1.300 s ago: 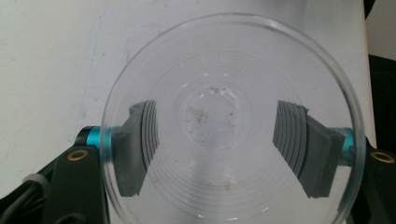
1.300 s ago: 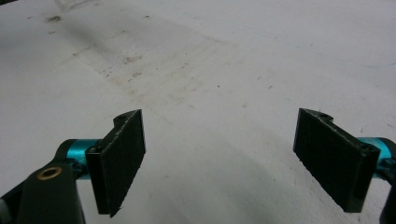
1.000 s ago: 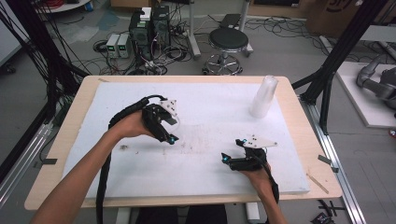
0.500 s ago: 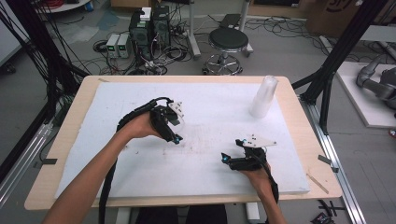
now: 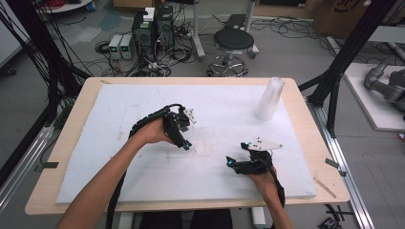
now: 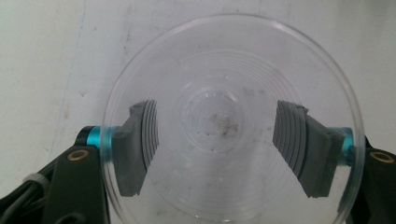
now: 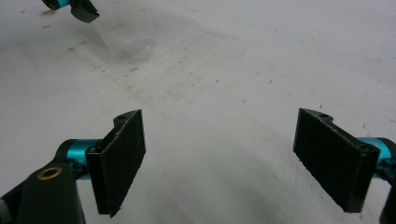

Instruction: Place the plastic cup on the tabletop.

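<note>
So the left gripper (image 5: 185, 143) was clamped on a clear plastic cup (image 6: 233, 121), roughly mid-table and a bit toward the left edge. In the left gripper view you looked straight down into the cup: round rim, faint concentric rings on the bottom, a few brownish specks in the middle (dirt on the cup or on the board under it, hard to say). Both pads (image 6: 140, 144) showed through the see-through wall, pressed against it from either side, so that one was a real grip. In the high view the cup itself was nearly invisible at the gripper's tips; I could only guess at its outline there.

The right gripper (image 5: 230, 162) sat low near the front edge of the table, toward the right corner, jaws spread wide with nothing between them, just bare white foam board (image 5: 119, 114) under them. In the right gripper view the left gripper's tip and the hazy cup showed at the top left corner.

A stack of clear cups (image 5: 270, 98) stood upright near the far right corner of the board, well apart from both hands.
</note>
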### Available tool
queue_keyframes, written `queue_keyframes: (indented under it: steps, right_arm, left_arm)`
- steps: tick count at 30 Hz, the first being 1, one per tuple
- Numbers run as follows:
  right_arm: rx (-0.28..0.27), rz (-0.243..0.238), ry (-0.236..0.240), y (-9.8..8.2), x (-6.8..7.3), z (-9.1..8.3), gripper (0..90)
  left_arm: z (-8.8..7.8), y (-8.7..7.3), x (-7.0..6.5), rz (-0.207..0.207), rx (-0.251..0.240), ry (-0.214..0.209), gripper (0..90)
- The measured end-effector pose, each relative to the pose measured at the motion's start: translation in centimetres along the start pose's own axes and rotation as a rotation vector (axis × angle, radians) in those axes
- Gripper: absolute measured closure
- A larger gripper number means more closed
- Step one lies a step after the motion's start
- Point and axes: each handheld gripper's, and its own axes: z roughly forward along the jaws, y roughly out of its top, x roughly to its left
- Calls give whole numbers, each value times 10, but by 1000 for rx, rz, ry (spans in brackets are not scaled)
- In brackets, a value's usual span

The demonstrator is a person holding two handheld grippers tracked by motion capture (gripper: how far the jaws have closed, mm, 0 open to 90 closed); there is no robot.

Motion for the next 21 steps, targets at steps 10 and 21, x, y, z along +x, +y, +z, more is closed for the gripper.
queue_keyframes:
  steps: [10,21]
  right_arm:
    - [3,2,0,0,-1,0,166]
    - [5,12,7,0,-2,0,165]
  left_arm:
    - [12,-1,-2,-2,17,-1,209]
    - [10,-7,0,-12,-46,-4,145]
